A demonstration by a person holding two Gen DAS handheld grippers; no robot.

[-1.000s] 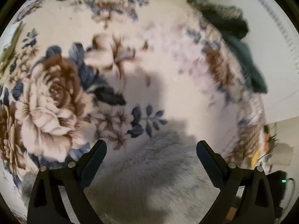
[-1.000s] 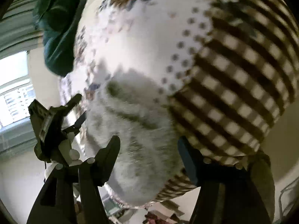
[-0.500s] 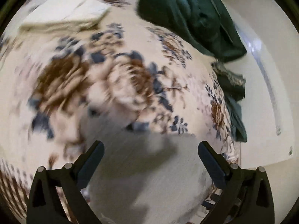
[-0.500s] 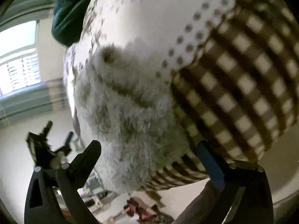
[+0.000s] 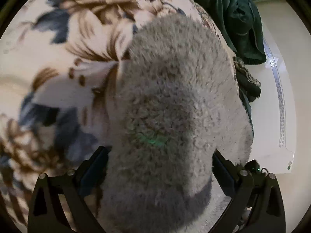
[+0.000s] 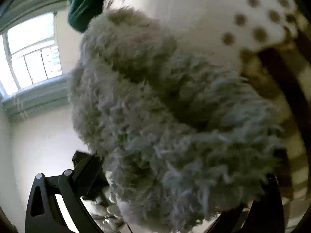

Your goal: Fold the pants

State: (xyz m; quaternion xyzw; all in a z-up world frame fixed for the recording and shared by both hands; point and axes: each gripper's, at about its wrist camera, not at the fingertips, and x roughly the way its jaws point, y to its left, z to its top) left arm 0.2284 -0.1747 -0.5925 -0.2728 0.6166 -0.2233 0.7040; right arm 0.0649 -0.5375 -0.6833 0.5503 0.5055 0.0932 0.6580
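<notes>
Fleece fills most of my left wrist view: the pants [image 5: 175,104], grey and shaggy, lie as 1 thick rounded bundle on the floral bedspread [image 5: 64,62], which is cream with brown blooms and blue leaves. My left gripper [image 5: 159,174] has its jaws spread wide on either side of the bundle's near end, and I see no pad pressing into the pile, so I read it as open and holding nothing. A dark green garment [image 5: 233,19] is heaped at the far edge of the bed, well apart from my work.

In the right wrist view the pants [image 6: 165,116] bulge close to the lens, the pile long, curly and soft, stacked in at least 2 plump layers. Behind them I see dotted cream cloth [image 6: 252,19] and a brown checked fabric [image 6: 287,89]. My right gripper [image 6: 175,200] also stands fully spread around the fleece, not clamped; its far finger is mostly hidden.

I judge the folding well along: the bundle already looks doubled over. What remains, I think, is 1 last fold or a tidy-up.
</notes>
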